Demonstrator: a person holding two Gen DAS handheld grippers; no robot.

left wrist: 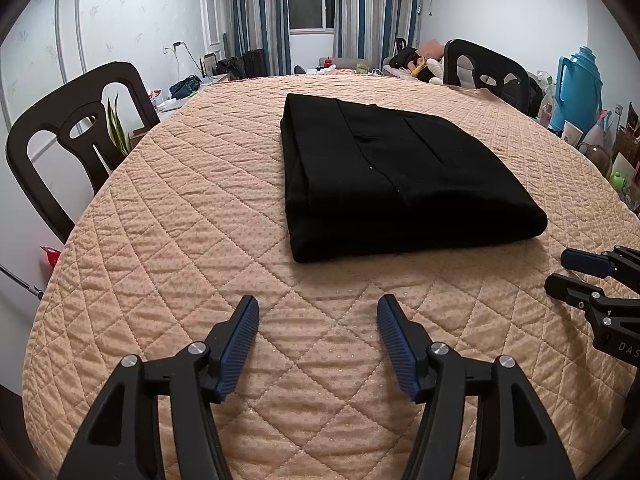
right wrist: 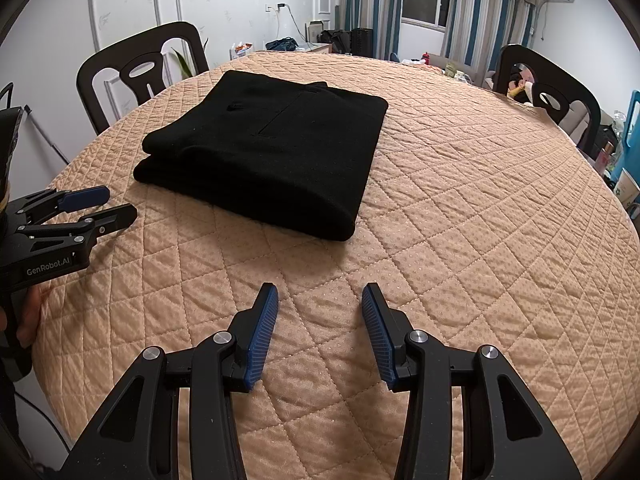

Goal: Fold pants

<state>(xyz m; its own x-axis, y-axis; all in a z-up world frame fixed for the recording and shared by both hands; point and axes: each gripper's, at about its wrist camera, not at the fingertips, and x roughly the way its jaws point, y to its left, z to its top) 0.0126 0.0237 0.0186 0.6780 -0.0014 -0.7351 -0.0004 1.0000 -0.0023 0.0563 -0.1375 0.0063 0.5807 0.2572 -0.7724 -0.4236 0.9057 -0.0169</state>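
Black pants point(left wrist: 396, 176) lie folded into a thick rectangle on the quilted tan table cover point(left wrist: 192, 216); they also show in the right wrist view point(right wrist: 272, 148). My left gripper point(left wrist: 318, 308) is open and empty, hovering over the cover in front of the pants. My right gripper point(right wrist: 320, 296) is open and empty, also short of the pants. Each gripper shows in the other's view: the right gripper point(left wrist: 560, 272) at the right edge, the left gripper point(right wrist: 116, 204) at the left edge.
Dark wooden chairs stand at the table's left point(left wrist: 72, 136) and far right point(left wrist: 488, 68). A blue thermos point(left wrist: 580, 84) and small items crowd a shelf to the right. A window with striped curtains point(left wrist: 312, 4) is at the back.
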